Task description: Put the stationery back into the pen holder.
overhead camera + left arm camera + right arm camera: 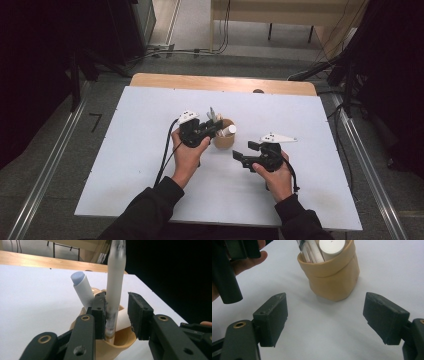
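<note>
Nearest us, two dark sleeves come in over the tabletop (pixel 150 130), a white board with a strip of bare wood along its far edge. The right gripper (pixel 243 152) sits low in the person's right hand, jaws wide apart with nothing between them, aimed at the tan cup (pixel 224 139) from a short way off. In the right gripper view that cup (pixel 334 277) stands upright on the white surface just ahead of the spread jaws, clear of both pads, its rim rolled over and white tubes poking out.

On to the left gripper (pixel 218 128), right up at the cup's rim. In the left gripper view a white pen (pixel 114 287) stands nearly upright in the cup (pixel 120 342), between the jaws. It rests against the left pad, while a clear gap shows before the right pad, so the jaws are loose around it, not clamped. Beside it a stubby white tube (pixel 83 291) with a pale blue end leans away to the left, also in the cup.

Beyond the tabletop lie grey floor, cables and table legs.
</note>
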{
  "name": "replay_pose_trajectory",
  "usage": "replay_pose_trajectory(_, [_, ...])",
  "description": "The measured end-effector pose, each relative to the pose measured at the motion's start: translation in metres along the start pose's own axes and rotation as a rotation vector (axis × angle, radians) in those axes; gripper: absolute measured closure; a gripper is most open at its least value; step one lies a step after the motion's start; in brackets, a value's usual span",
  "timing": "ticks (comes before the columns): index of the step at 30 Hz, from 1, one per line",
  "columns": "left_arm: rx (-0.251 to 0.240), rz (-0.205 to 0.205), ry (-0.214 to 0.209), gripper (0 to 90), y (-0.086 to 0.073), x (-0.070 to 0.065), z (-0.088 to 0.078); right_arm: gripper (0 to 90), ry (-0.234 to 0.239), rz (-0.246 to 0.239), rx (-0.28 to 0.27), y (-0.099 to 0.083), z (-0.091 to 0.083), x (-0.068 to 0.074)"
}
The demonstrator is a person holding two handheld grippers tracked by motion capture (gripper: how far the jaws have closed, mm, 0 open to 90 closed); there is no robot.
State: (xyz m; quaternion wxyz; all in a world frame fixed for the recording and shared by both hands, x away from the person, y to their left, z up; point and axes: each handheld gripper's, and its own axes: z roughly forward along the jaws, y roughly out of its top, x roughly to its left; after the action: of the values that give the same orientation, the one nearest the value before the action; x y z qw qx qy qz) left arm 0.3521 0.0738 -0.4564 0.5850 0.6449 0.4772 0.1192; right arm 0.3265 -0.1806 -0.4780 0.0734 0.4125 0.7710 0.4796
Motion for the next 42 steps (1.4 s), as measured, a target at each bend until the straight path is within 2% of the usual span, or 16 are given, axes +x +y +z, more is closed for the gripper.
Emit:
replay_pose_trajectory(10, [0.001, 0.041, 0.01, 54.4, -0.002, -0.005, -0.007, 18.4, -0.002, 0.001, 0.0, 0.0, 0.0, 0.0])
replay_pose_trajectory(16, [-0.004, 0.068, 0.025, 52.6, -0.001, -0.011, -0.014, 18.4, -0.007, -0.001, -0.002, 0.0, -0.001, -0.001])
replay_pose_trajectory(25, [-0.003, 0.059, 0.019, 46.1, 0.0, -0.011, -0.023, 18.3, -0.012, 0.001, -0.006, 0.0, -0.001, -0.001])
replay_pose_trajectory(34, [-0.004, 0.068, 0.028, 39.2, 0.001, -0.015, -0.029, 18.3, -0.016, 0.004, -0.009, 0.0, -0.002, -0.001])
replay_pose_trajectory(42, [0.003, 0.072, 0.024, 37.5, 0.001, -0.015, -0.034, 18.3, -0.021, 0.005, -0.014, 0.0, -0.003, -0.002])
